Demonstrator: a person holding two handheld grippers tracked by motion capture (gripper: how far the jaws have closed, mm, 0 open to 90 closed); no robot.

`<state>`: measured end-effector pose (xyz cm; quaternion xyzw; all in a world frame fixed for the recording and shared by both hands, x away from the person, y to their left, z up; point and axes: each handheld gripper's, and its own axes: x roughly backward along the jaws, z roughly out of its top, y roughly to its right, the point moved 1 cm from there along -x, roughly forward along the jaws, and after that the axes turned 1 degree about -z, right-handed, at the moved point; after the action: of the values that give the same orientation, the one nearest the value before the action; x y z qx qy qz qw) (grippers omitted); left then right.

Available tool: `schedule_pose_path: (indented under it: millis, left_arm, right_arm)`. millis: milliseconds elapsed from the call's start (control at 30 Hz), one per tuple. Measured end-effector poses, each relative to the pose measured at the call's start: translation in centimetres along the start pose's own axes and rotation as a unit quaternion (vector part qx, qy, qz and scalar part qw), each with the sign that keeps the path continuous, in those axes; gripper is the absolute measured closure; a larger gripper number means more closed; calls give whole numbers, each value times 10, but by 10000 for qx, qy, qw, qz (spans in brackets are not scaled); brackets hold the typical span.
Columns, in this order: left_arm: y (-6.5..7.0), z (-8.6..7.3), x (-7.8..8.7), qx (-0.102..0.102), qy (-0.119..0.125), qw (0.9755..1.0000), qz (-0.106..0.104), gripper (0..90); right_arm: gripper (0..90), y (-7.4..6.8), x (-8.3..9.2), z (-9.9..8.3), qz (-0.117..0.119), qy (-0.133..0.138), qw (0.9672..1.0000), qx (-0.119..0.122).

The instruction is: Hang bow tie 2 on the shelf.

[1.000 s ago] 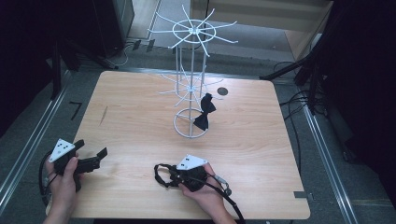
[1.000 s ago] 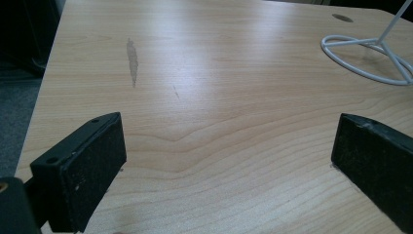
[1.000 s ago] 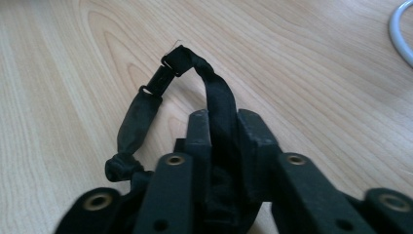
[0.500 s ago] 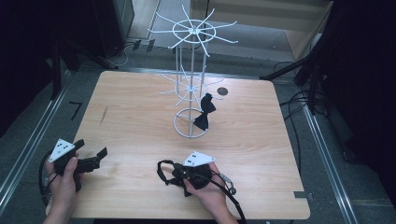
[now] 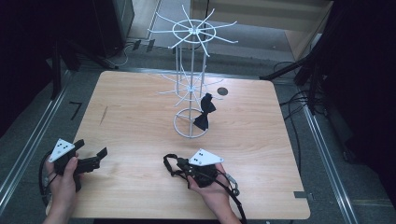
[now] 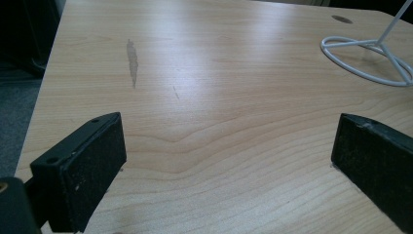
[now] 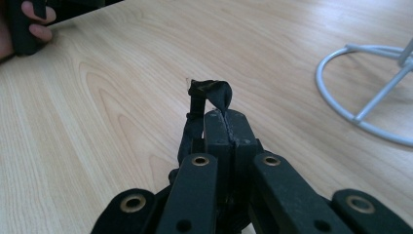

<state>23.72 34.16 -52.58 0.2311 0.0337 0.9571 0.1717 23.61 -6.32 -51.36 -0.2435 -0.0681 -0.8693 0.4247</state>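
High view, right gripper (image 5: 173, 164): lower centre of the frame, jaws pressed together on a black strap (image 5: 169, 163) that loops out to its left; against the earlier high views the strap has come off the wood with the gripper, which sits a little higher and further right.
High view, left gripper (image 5: 93, 157): lower left, in the same spot as in the earlier views, jaws spread, nothing between them.
High view, white wire rack (image 5: 191, 84): centre of the table (image 5: 140, 112); a black bow tie (image 5: 204, 112) hangs on a lower arm, just above the base ring.
Left gripper view: two pads (image 6: 87, 165) well apart at the bottom corners over bare wood; rack base ring (image 6: 363, 61) at upper right.
Right gripper view: jaws shut in the lower centre, pinching a fold of the strap (image 7: 209, 92) that stands up above their tips; base ring (image 7: 360, 92) at right.
Meaning: the pick looks secured, so carrying the strap to a free rack arm probably comes next.
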Motion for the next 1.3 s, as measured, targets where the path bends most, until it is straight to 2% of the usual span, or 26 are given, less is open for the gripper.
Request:
schedule_pose_path:
  millis: [267,667,1300]
  left_arm:
    - [0,0,0,-1,-5,10000,-2,0]
    - [0,0,0,-2,-4,10000,1,0]
    - [0,0,0,-2,14,10000,10,0]
  right_arm:
    - [900,3,9,7,-178,257,9995,-13]
    - [900,7,18,13,-347,463,9983,-24]
    - [900,18,37,24,-662,846,9942,-84]
